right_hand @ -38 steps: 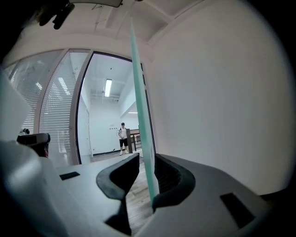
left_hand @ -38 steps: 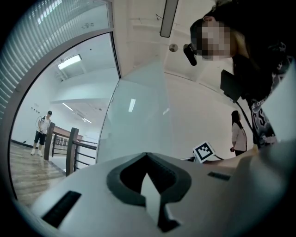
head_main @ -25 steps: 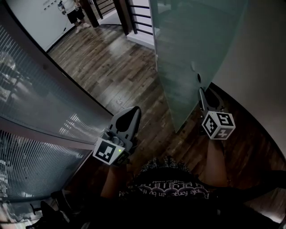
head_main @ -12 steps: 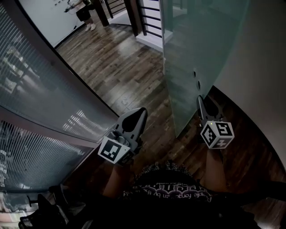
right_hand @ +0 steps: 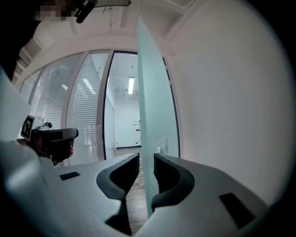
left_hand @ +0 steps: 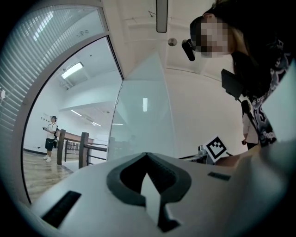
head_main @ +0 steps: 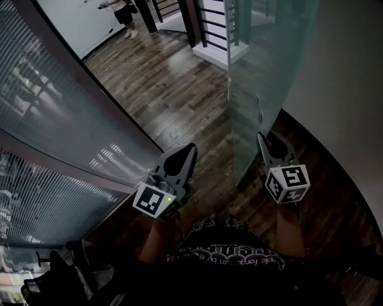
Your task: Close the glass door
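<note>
The frosted glass door [head_main: 263, 72] stands ajar at the right, and the head view sees it nearly edge-on. My right gripper [head_main: 261, 138] points level at the door's free edge, one jaw on each face of the pane. In the right gripper view, the pane [right_hand: 155, 106] fills the gap between the jaws of that gripper [right_hand: 146, 159], which is shut on it. My left gripper [head_main: 190, 148] hovers level over the wooden floor left of the door. It is shut [left_hand: 147, 155] and holds nothing. The door [left_hand: 143, 125] shows ahead of it.
A curved glass wall with blinds [head_main: 54, 119] runs along the left. A white wall [head_main: 341, 77] curves close behind the door on the right. A dark railing and a white step [head_main: 209, 30] stand beyond on the wooden floor [head_main: 161, 77]. A person [head_main: 125, 12] stands far off.
The door has swung with my right gripper on its edge and now looks narrower, more edge-on. The left gripper has stayed in place.
</note>
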Demonstrator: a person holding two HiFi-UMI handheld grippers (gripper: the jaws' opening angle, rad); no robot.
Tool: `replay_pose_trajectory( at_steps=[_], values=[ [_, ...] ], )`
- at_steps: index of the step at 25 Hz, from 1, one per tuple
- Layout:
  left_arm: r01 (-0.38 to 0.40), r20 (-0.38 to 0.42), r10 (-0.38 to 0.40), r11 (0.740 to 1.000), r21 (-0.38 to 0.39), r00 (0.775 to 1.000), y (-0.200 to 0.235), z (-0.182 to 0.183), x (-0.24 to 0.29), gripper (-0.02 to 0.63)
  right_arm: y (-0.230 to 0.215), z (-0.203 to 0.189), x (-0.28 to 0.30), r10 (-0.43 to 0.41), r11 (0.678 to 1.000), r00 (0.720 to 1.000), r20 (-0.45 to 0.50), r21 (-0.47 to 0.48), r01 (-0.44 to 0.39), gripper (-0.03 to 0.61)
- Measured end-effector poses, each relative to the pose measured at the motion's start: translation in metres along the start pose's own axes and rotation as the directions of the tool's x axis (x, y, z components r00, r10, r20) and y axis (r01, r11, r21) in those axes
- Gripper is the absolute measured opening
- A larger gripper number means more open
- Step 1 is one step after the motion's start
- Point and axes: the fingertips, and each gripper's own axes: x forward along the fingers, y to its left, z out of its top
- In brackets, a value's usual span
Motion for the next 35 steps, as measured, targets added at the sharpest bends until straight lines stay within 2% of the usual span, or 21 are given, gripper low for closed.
replay_pose_trajectory(
  at_steps=[10,17,22,31,35],
  values=[
    [-0.087,0.004,0.087,0.996,0.003,0.996,0.012,0.004,-0.016,0.002,0.033,-0.002,0.02,0.139,0.99,0.99,-0.031,-0.029,-0.14,0.084],
    [-0.176,0.006,0.176,0.984,0.015,0.984,0.018,0.004,-0.029,0.002,0.057,-0.001,0.035,0.235,0.969,0.971,-0.038,-0.071,-0.237,0.086],
    [-0.253,0.008,0.253,0.967,0.008,0.967,0.025,0.007,-0.052,0.002,0.084,0.002,0.047,0.315,0.944,0.948,-0.044,-0.086,-0.318,0.095],
    [-0.401,-0.017,0.402,0.915,0.051,0.915,0.045,-0.002,-0.097,0.002,0.128,-0.005,0.077,0.417,0.904,0.908,-0.031,-0.093,-0.418,0.109],
    [-0.435,-0.019,0.438,0.898,0.07,0.899,0.056,-0.001,-0.109,0.002,0.147,-0.009,0.093,0.451,0.887,0.892,-0.036,-0.088,-0.453,0.115]
  ],
)
